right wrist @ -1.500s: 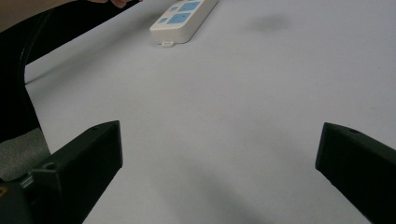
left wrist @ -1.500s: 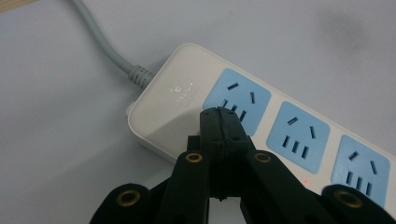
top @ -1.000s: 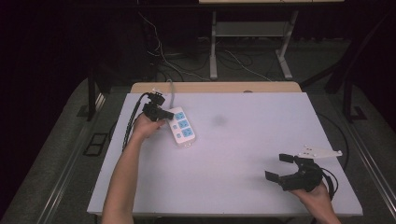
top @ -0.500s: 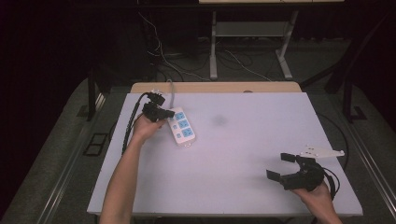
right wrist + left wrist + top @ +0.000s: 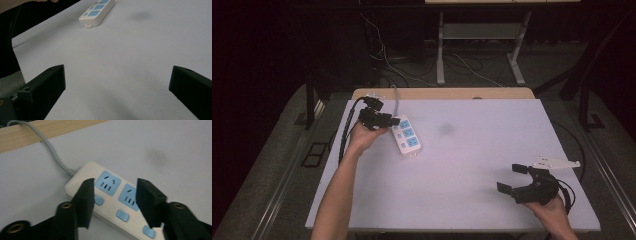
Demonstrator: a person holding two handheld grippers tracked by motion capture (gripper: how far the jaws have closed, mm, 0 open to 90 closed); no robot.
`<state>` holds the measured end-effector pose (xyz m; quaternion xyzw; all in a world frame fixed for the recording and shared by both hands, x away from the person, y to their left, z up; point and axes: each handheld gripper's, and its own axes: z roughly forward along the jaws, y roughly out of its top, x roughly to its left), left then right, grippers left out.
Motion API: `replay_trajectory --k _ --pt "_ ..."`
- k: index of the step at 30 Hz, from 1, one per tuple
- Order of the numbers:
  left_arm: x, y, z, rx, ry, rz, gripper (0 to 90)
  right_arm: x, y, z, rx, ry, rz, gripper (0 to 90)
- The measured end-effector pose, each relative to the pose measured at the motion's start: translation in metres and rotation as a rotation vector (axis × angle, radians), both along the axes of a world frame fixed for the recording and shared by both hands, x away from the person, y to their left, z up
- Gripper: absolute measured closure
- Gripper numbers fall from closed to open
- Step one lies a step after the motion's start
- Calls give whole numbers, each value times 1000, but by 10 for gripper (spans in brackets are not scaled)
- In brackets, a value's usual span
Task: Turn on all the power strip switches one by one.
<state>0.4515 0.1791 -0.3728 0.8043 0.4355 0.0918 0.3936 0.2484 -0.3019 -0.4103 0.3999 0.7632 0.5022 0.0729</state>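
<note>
— Since a moment ago, what has shifted? 
— Only the left gripper [image 5: 393,121]: it has lifted a little off the power strip [image 5: 406,138], and its jaws have just been opening. They stand apart now with nothing clamped; in the left gripper view they hang over the strip's blue sockets [image 5: 108,183], clear of them.

— And the table [image 5: 472,200]? 
— White top, wooden edge [image 5: 442,93] along the far side, one faint dark smudge [image 5: 446,129] near the middle.

— Where does the strip lie? 
— Flat on the table's far left part, just beside the left gripper. Its grey cord [image 5: 53,152] runs off over the wooden edge.

— The right gripper [image 5: 512,177]? 
— Near the table's near right corner, well apart from the strip, in the same place as before. Its jaws are spread wide over bare tabletop, holding nothing.
</note>
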Motion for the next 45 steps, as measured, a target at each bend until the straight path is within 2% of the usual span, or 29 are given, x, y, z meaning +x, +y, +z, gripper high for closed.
replay_trajectory --k 5,8,12,14,16,23,26,36,42,45 --pt "-13 4 7 -14 3 -4 107 0 0 0 2 0 0 5" --pt "-21 5 10 -36 8 0 0 0 0 0 3 0 0 5" --pt "-36 7 14 -66 -16 -11 0 0 0 0 4 -4 4 5" --pt "-44 7 16 -65 -35 -14 0 0 0 1 6 -6 2 5" --pt "-53 8 17 -88 -56 -11 0 0 0 1 8 -5 2 5" --pt "-80 10 17 -92 -100 -11 0 -1 1 2 8 -6 4 5" --pt "-92 11 14 -98 -111 -18 0 -1 2 2 10 -5 4 5" --pt "-137 10 2 -190 -175 -19 0 0 4 1 4 1 10 5" --pt "-158 7 -6 -239 -183 -28 0 -1 5 0 3 5 13 5" --pt "-167 2 -11 -230 -179 -46 0 -2 5 0 6 7 15 5"
